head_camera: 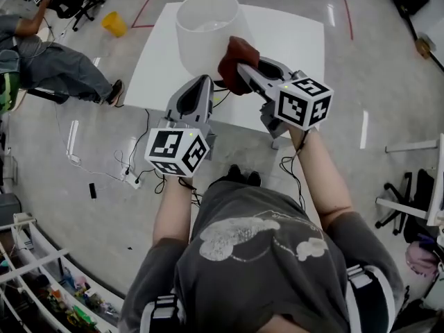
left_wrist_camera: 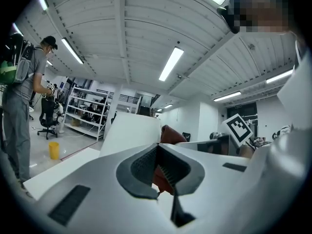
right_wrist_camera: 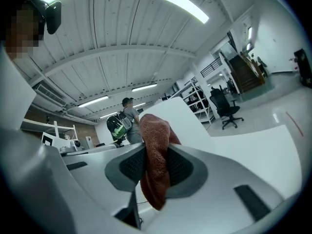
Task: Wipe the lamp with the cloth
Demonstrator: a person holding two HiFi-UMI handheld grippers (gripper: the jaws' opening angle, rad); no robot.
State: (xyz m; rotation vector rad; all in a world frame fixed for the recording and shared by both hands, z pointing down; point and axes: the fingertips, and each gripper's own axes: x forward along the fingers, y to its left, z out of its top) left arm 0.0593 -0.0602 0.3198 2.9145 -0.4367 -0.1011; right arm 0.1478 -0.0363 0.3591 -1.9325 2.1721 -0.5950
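The lamp (head_camera: 207, 28), a white drum-shaped shade, stands on the white table (head_camera: 295, 47). A red-brown cloth (head_camera: 236, 57) bunches against the shade's right side, and my right gripper (head_camera: 243, 68) is shut on it. In the right gripper view the cloth (right_wrist_camera: 155, 165) hangs between the jaws, with the lamp (right_wrist_camera: 178, 123) just behind. My left gripper (head_camera: 207, 80) hovers at the table's near edge below the shade, shut with nothing in it. From the left gripper view, the lamp (left_wrist_camera: 129, 133) and the cloth (left_wrist_camera: 171, 134) lie beyond its tips (left_wrist_camera: 158, 147).
A person (head_camera: 48, 57) sits on the floor side at the far left, near a yellow bucket (head_camera: 114, 23). A power strip with cables (head_camera: 132, 172) lies on the floor left of the table. Office chairs (head_camera: 416, 193) stand at the right, shelving (head_camera: 41, 276) at the lower left.
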